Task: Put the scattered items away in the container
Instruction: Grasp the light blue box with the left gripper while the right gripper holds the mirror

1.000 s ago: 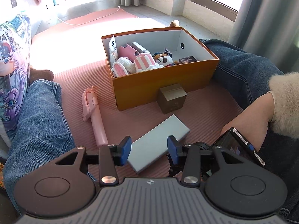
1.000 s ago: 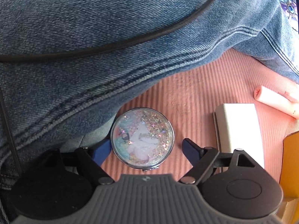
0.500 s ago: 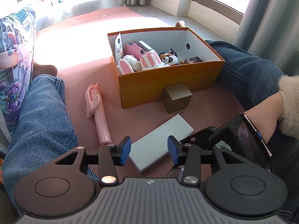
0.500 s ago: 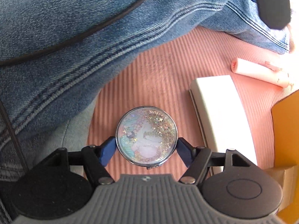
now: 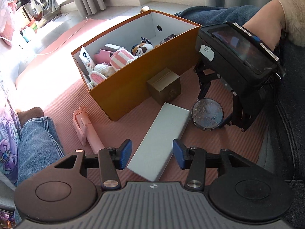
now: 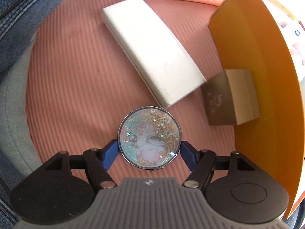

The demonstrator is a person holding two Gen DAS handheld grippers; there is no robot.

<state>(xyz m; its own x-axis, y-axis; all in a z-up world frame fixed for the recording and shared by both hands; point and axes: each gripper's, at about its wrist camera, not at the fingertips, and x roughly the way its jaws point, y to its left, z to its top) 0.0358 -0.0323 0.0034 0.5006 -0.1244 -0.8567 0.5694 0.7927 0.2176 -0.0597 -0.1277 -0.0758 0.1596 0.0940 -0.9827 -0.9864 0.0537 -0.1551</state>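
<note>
My right gripper (image 6: pixel 149 152) is shut on a round glitter compact (image 6: pixel 149 136), its blue pads touching both sides; it also shows in the left wrist view (image 5: pixel 207 114), held just above the pink mat. An orange box (image 5: pixel 144 87) holds plush toys and small boxes. On the mat lie a flat white box (image 5: pixel 162 141), a small gold box (image 5: pixel 164 85) and a pink selfie stick (image 5: pixel 85 127). My left gripper (image 5: pixel 152 153) is open and empty, hovering over the near end of the white box.
The person's jeans-clad legs (image 5: pixel 36 139) flank the mat on both sides. A patterned cushion (image 5: pixel 5 129) lies at the far left. The orange box wall (image 6: pixel 257 76) stands close on the right of the right gripper.
The right gripper closed on the glitter compact and carried it away from the leg toward the orange box. The left gripper stayed open and swung to face the box.
</note>
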